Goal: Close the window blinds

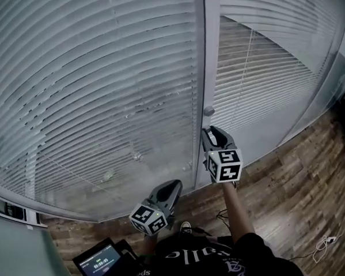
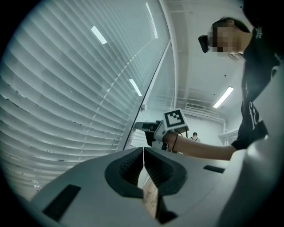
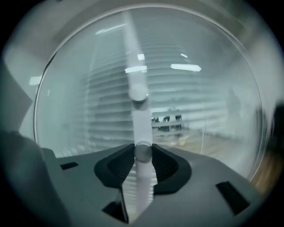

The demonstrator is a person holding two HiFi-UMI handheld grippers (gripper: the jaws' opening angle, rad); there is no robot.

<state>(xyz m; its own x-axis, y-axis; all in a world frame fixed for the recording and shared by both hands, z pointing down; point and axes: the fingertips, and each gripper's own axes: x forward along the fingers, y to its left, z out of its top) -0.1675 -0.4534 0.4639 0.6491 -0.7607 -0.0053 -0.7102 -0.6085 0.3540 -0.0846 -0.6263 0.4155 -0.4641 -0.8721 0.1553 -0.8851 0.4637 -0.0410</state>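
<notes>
White slatted blinds (image 1: pixel 94 84) hang behind glass in two panes, split by a grey upright frame post (image 1: pixel 204 61). A round metal knob (image 3: pixel 143 150) on that post sits between the jaws of my right gripper (image 3: pixel 143 153), and both pads press against its sides. A second knob (image 3: pixel 138 94) sits higher on the post, and shows just past the right gripper (image 1: pixel 209 132) in the head view (image 1: pixel 208 111). My left gripper (image 1: pixel 173 187) hangs lower and to the left, near the glass. Its jaws (image 2: pixel 143 155) meet with nothing between them.
A wood-plank floor (image 1: pixel 296 193) runs along the window base. A tablet with a green timer screen (image 1: pixel 99 262) stands at the lower left. A white cable and plug (image 1: pixel 324 243) lie on the floor at the right. A grey ledge (image 1: pixel 11 247) fills the bottom left corner.
</notes>
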